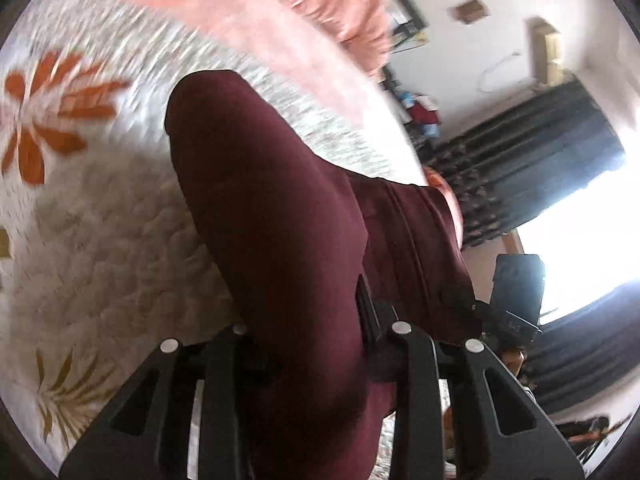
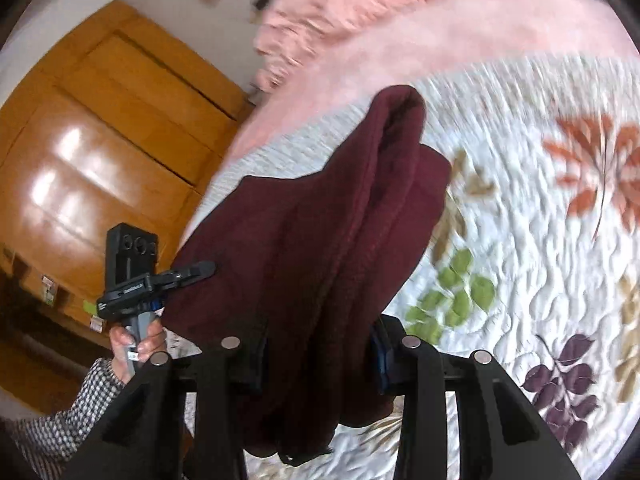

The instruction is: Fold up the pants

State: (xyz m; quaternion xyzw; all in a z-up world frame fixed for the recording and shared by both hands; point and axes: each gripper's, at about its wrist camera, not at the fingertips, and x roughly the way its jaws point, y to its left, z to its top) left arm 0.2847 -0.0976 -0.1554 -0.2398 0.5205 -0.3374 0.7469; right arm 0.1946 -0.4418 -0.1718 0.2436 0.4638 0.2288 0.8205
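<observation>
The maroon pants (image 1: 280,216) hang bunched between both grippers, lifted above the bed. My left gripper (image 1: 316,344) is shut on one edge of the pants, the cloth filling the space between its fingers. My right gripper (image 2: 316,356) is shut on the other edge of the pants (image 2: 320,248), which droop forward in thick folds. In the right wrist view the left gripper (image 2: 192,272) shows at the left, held in a hand, clamping the cloth. In the left wrist view the right gripper (image 1: 472,304) shows at the right, gripping the cloth.
A white quilted bedspread (image 2: 520,240) with flower prints lies below. A pink blanket (image 2: 400,24) is bunched at the far end of the bed. A wooden wardrobe (image 2: 100,140) stands to the left. Dark curtains (image 1: 532,152) and a bright window (image 1: 580,240) are to the right.
</observation>
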